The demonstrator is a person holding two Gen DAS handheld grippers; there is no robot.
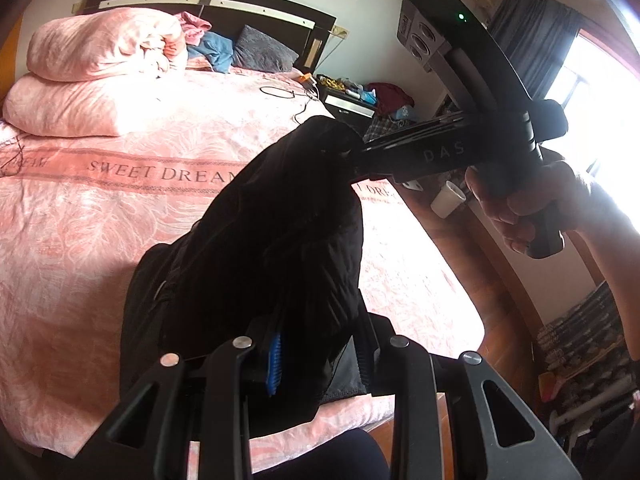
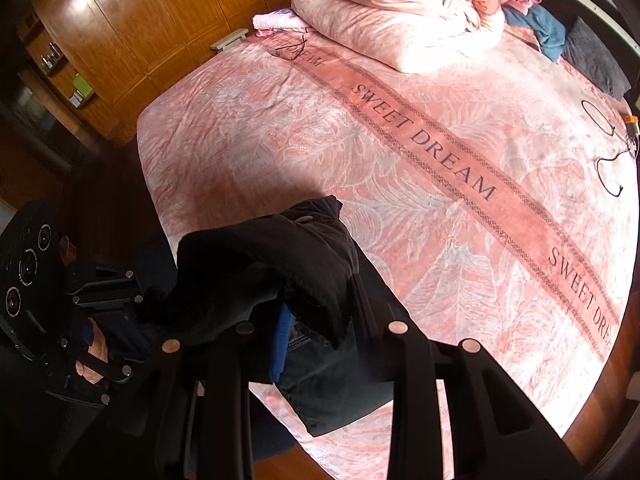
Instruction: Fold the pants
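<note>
1. Both grippers are clamped on the black pants (image 1: 280, 216): the left gripper (image 1: 316, 356) pinches one bunch of cloth, the right gripper (image 2: 320, 332) another.
2. The pants hang bunched between them, above the near edge of the pink bedspread (image 2: 400, 168).
3. To do this well, I'd say: draw the hands apart, pull the cloth taut, then lay it flat before creasing.

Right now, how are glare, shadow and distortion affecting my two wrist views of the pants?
Left wrist view: window glare whitens the right edge; the black pants show little fold detail. Right wrist view: even light on the bedspread, but the lower left is in deep shadow. Both views: fisheye bends the bed edges.
</note>
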